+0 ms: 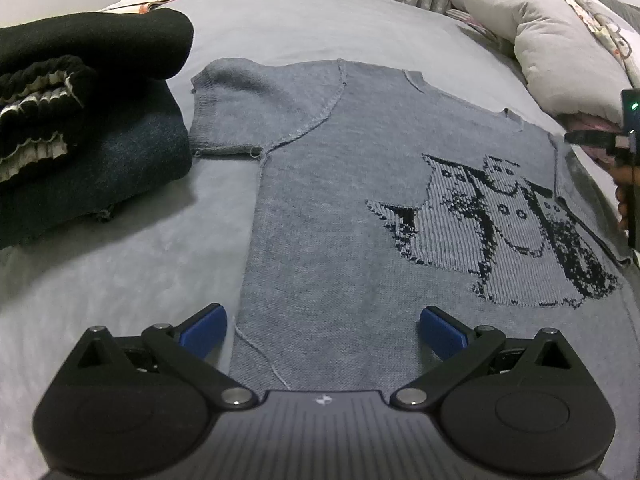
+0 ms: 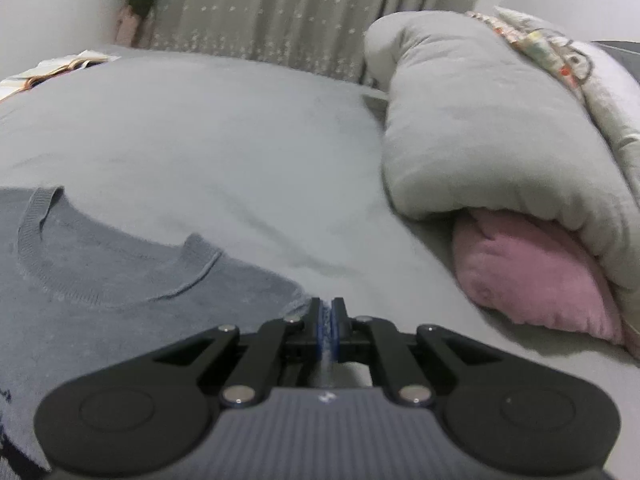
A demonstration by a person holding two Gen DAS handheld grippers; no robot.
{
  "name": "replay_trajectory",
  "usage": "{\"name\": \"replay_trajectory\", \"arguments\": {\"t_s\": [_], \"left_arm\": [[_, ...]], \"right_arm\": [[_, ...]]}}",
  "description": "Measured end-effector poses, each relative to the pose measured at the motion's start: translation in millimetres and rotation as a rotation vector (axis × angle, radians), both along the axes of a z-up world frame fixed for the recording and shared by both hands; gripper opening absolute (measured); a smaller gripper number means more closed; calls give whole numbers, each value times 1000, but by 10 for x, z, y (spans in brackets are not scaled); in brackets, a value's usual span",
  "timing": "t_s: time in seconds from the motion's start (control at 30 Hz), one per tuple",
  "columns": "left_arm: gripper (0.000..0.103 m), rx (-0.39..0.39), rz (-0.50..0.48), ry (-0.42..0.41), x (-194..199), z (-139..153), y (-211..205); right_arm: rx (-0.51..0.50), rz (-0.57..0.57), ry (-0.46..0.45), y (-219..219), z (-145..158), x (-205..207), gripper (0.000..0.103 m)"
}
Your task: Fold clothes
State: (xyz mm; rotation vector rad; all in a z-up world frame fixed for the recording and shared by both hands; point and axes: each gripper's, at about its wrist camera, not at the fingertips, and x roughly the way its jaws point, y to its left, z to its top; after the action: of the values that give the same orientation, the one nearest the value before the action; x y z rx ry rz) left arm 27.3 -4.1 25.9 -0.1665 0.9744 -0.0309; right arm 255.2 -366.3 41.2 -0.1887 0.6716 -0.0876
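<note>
The grey knit sweater [image 1: 340, 208] lies flat, inside out, across the middle of the bed [image 1: 100, 280], its neckline toward the far edge. The right hand-held gripper [image 2: 327, 320] is pinched tight on a bit of grey knit at the sweater's right shoulder; the left hand-held gripper [image 1: 322, 326] hovers wide over the hem, holding nothing. To fold cleanly, the right should probably carry its edge across low and taut, while the left takes the matching hem corner. A stack of folded dark clothes [image 1: 80, 140] sits at the bed's left edge, a grey duvet [image 2: 500, 120] over a pink pillow [image 2: 532, 276] at the right, a starred curtain [image 2: 300, 8] behind.
</note>
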Motion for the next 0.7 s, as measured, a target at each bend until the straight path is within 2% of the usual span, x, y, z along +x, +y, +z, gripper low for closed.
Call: {"name": "replay_trajectory", "arguments": {"t_s": [0.03,0.1,0.13,0.3,0.43,0.53,0.7], "left_arm": [[103,-4,1,0,1,2,4],[103,-11,0,0,0,6,8],[103,-15,-1,0,-1,8,9],[103,-27,-1,-2,-1,15,9],[103,-18,-5,-6,-8,11,-22],[103,-7,-12,-8,-13,6,-42],[103,-14,-16,-8,-11,18,-46]], "right_arm": [[38,-6,-20,-73,77,-47,9],[85,5,-28,-179,178,-131,23],[107,13,-29,-227,223,-173,26],[140,133,11,-293,339,-602,33],[151,252,63,-66,270,-909,37],[146,356,109,270,161,-1088,40],[76,431,142,679,68,-1222,52]]}}
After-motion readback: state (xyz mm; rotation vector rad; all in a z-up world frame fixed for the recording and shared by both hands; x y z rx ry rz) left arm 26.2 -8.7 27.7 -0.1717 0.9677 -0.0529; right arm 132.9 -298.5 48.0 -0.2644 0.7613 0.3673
